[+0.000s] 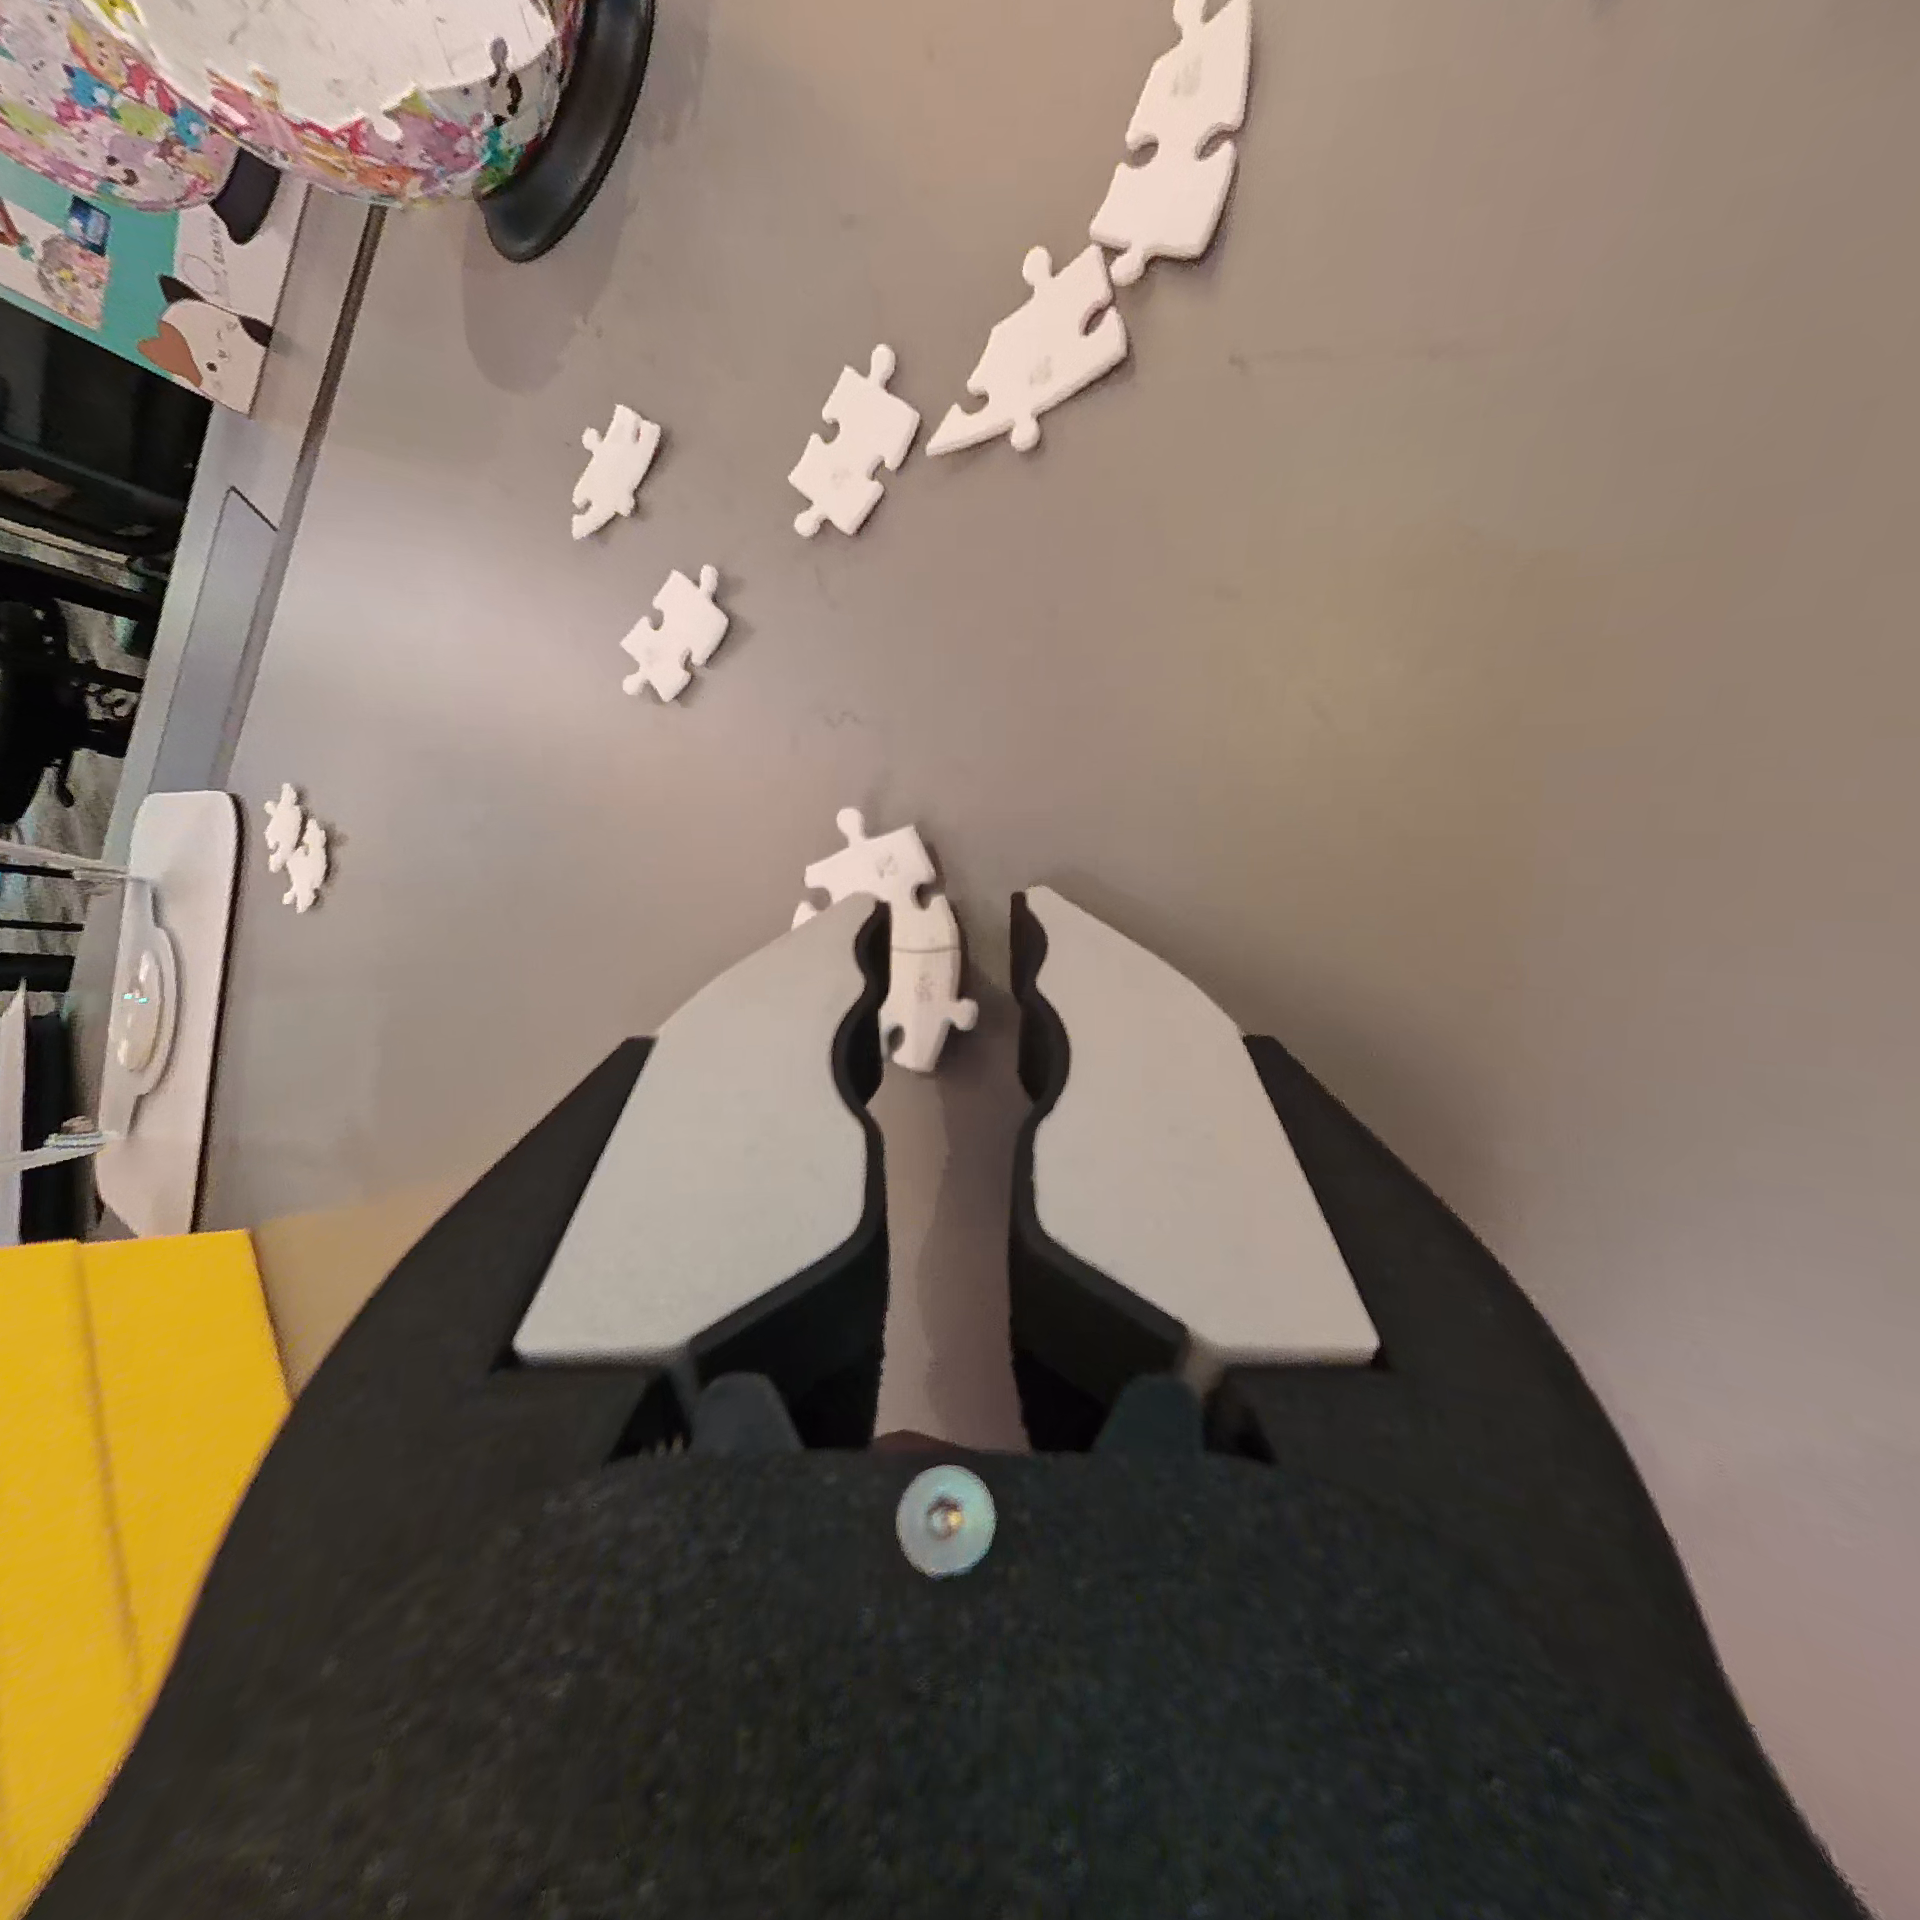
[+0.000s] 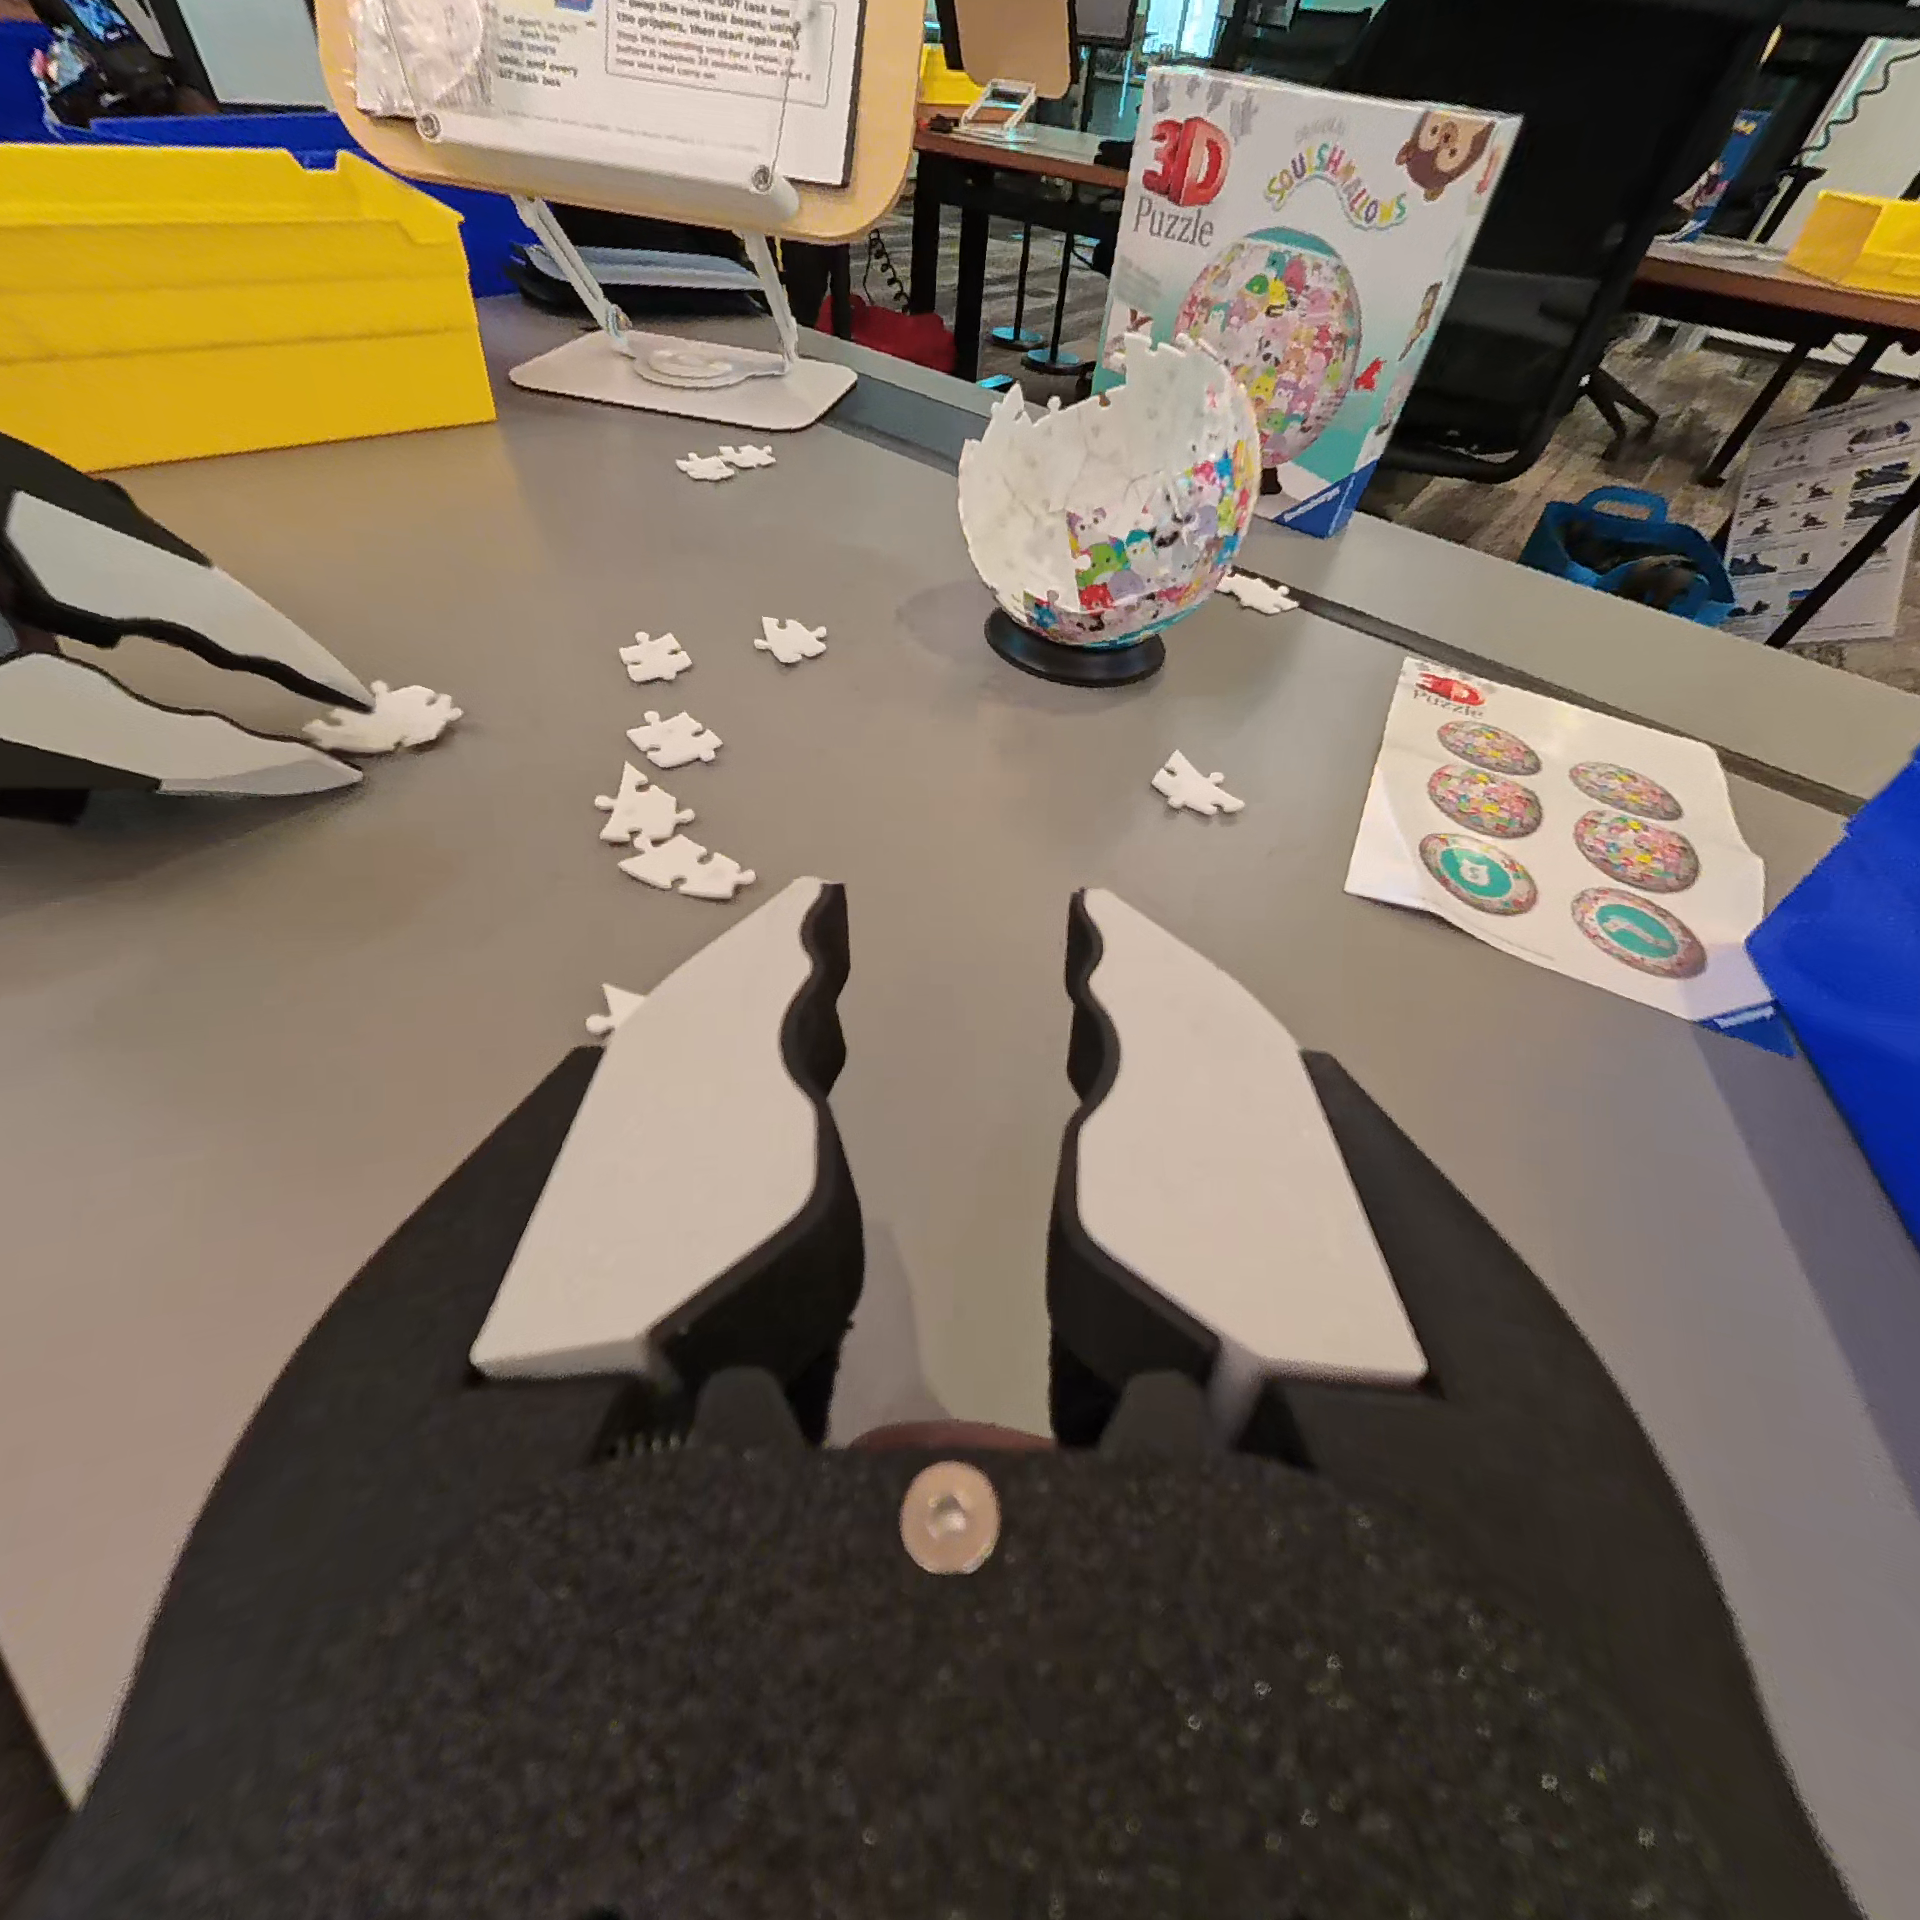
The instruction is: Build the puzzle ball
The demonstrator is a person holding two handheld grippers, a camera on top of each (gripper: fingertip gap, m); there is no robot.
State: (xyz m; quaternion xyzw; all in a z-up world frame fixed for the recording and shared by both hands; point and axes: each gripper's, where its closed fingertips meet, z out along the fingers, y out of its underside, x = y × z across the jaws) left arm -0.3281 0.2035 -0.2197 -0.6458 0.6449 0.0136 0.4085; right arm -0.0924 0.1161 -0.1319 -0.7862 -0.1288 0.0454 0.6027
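Observation:
The half-built puzzle ball is an open shell, colourful outside and white inside, on a black ring stand at mid-table. It also shows at the top left of the left wrist view. Several white loose pieces lie face down on the grey table. My left gripper is open, low at the table. Two joined white pieces lie between its tips, against one finger. It shows at the left of the right wrist view. My right gripper is open and empty above the table.
The puzzle box stands behind the ball. A picture sheet lies at the right beside a blue bin. A yellow bin and a document stand are at the back left. One piece lies apart at the right. Spacing between my two grippers at the tips: around 25 centimeters. The half-built puzzle ball sits 25 centimeters or so from the ends of my right fingers.

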